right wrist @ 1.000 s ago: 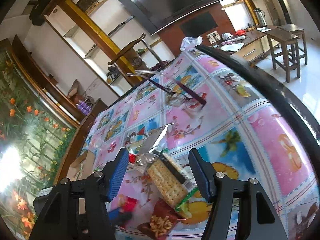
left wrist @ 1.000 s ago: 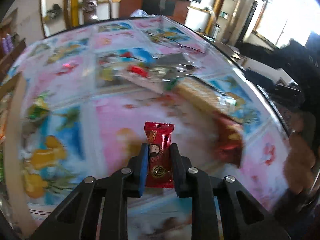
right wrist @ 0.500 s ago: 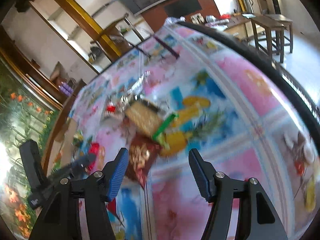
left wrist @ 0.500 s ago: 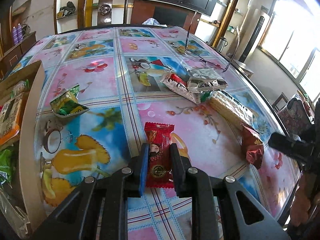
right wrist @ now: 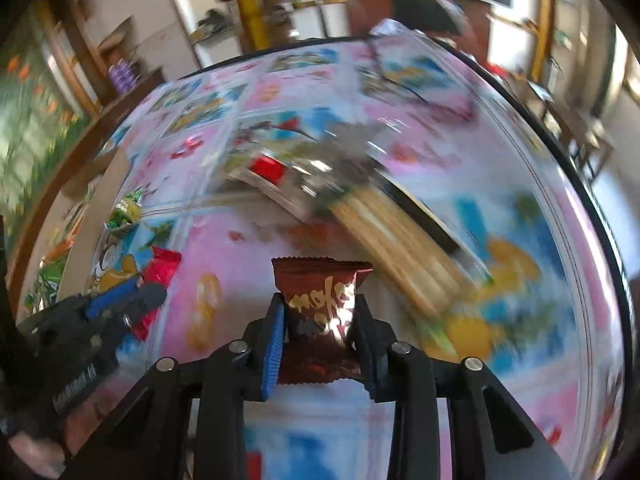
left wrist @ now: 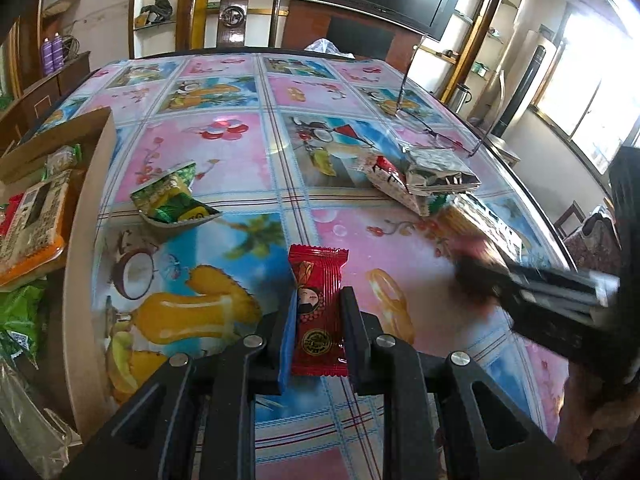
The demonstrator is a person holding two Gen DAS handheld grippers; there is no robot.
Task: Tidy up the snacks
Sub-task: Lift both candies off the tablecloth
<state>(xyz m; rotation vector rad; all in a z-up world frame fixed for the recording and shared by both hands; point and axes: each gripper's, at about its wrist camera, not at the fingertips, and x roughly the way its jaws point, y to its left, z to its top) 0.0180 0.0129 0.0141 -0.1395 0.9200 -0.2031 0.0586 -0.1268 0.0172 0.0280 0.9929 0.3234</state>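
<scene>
My left gripper is shut on a red candy packet and holds it above the table. My right gripper is shut on a dark brown snack packet. The right gripper also shows blurred at the right of the left wrist view. The left gripper with its red packet shows at the left of the right wrist view. A cracker pack, a silver bag and a white-and-red packet lie in a pile on the table. A green packet lies apart to the left.
A cardboard box at the left table edge holds several snack packs. The table has a colourful fruit-print cloth. Eyeglasses lie beyond the pile. A wooden chair stands behind the table.
My right gripper has swung down and closed on the dark brown packet, which was lying on the table. My left gripper still holds the red packet and its view has shifted slightly.
</scene>
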